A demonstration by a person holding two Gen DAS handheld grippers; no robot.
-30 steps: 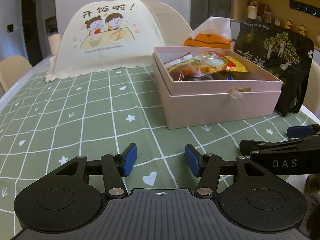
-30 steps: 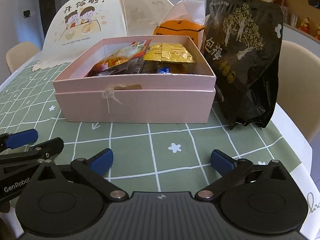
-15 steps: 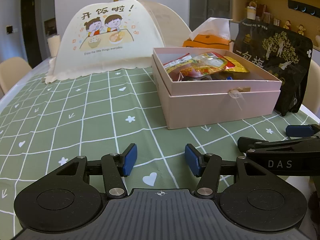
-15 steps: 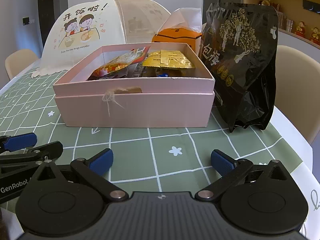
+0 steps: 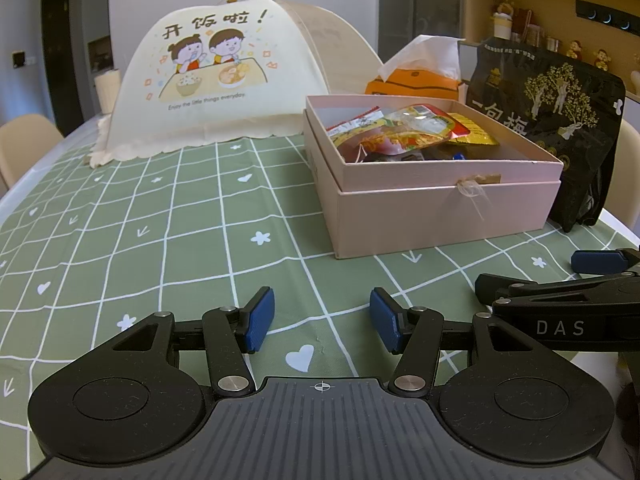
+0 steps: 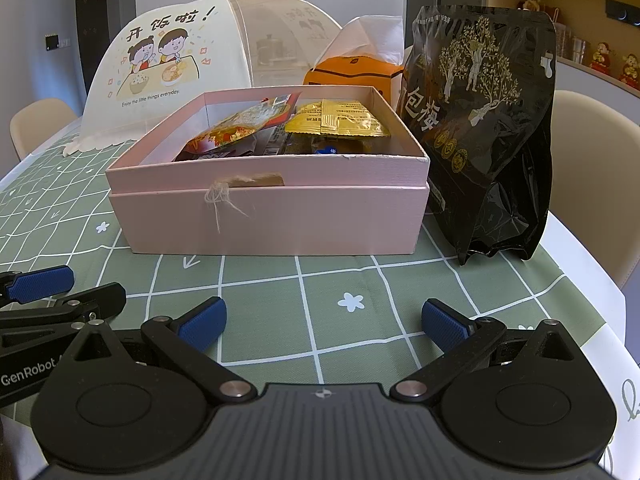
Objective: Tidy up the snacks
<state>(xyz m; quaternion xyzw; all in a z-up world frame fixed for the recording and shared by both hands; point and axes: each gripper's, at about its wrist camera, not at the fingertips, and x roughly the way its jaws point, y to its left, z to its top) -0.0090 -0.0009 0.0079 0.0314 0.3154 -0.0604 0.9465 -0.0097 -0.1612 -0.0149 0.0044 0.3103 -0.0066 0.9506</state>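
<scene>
**Snack box sitting packed, both claws hanging empty**

On the table (image 5: 120, 220), under a green checked cloth, the cream mesh food cover (image 5: 216, 80) is standing toward the far edge, printed with 2 cartoon children eating. Nearer the right edge, the pink box (image 6: 272, 216) is resting in its upturned lid, with a frayed string tag dangling on its front wall. Just beside the box's right wall, the black plum bag (image 6: 480, 120) is standing upright with gold trees printed on it, close to the table's right edge. Behind the box's far right corner, the orange tissue box (image 6: 352, 72) is sitting with a white tissue poking up.

Inside the pink box, a red-and-yellow snack packet (image 5: 404, 132) is lying toward the left side and a yellow foil packet (image 6: 336, 122) toward the right, with darker wrappers lying underneath that are too hidden to identify.

Near the front edge, the right gripper (image 6: 323, 320) is hovering low over the cloth with its 2 blue-padded fingers spread wide and nothing between them. The left gripper (image 5: 322, 326), just to its left, is holding its fingers parted more narrowly, also empty, over a white heart in the cloth pattern.
</scene>
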